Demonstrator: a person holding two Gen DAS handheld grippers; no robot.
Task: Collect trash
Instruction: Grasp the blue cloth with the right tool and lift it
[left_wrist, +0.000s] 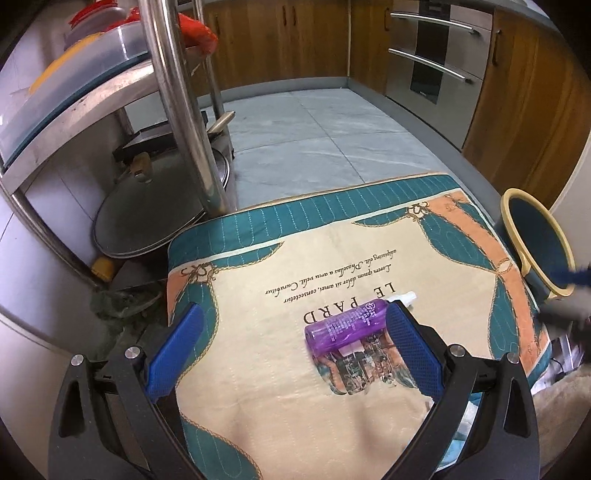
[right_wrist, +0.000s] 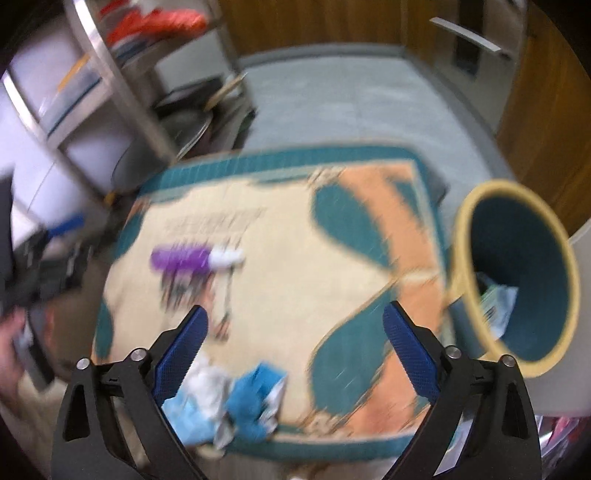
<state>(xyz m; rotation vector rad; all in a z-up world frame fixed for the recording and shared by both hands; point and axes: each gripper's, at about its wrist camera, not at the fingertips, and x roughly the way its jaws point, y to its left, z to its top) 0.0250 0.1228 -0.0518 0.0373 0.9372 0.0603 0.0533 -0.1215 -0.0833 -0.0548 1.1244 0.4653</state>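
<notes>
Purple bottle (left_wrist: 345, 325) lies on its side on the patterned cloth (left_wrist: 295, 387), between the spread fingers of the empty left gripper (left_wrist: 295, 332); right gripper (right_wrist: 295, 328) likewise gapes empty beside the bin (right_wrist: 517, 266).

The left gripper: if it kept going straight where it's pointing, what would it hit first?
Probably the purple bottle, lying on the printed cloth between the open left gripper and closer to its right finger. Depth is uncertain.

Both the left gripper (left_wrist: 295, 332) and right gripper (right_wrist: 295, 328) hold their fingers (left_wrist: 413, 347) spread wide.
</notes>
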